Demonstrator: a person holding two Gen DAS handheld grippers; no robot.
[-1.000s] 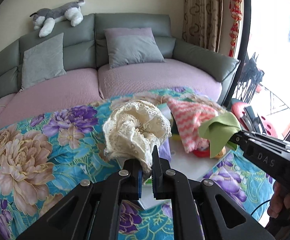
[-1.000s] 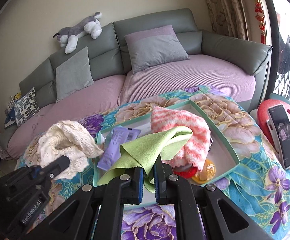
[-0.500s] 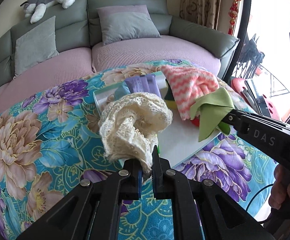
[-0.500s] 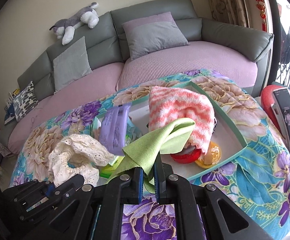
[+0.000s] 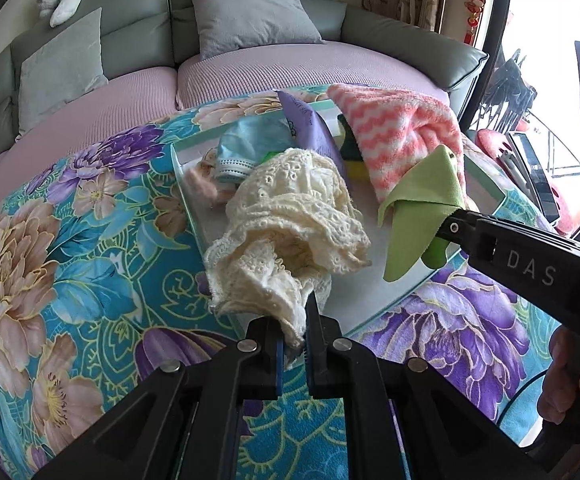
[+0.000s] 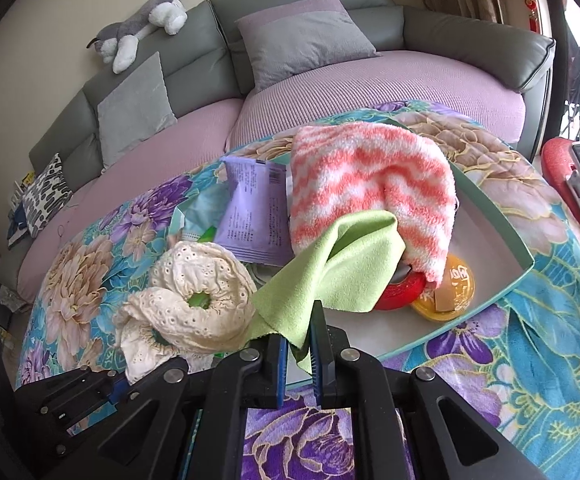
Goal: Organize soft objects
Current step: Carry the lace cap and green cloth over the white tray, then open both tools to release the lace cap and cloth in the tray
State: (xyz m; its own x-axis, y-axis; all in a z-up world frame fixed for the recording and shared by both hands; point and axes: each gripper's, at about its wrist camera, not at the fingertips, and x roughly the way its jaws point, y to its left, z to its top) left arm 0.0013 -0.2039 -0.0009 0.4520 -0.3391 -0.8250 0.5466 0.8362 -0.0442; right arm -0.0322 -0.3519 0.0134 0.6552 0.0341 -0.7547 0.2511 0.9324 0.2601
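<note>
Hand point(image 5: 565, 380) (left wrist view only)

- "DAS" stands in pale capital letters on the black side of the right gripper point(image 5: 447, 227), seen from the left wrist view.
- The purple packet point(image 6: 256, 212) carries a barcode and rows of small print, too fine to read.
- The orange lid point(image 6: 447, 294) bears a pale mark that cannot be made out.

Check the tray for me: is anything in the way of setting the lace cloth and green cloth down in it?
Partly. The pink striped towel, purple packet and red ring fill the back of the tray; only its bare near floor below the lace cloth and green cloth looks free.
</note>
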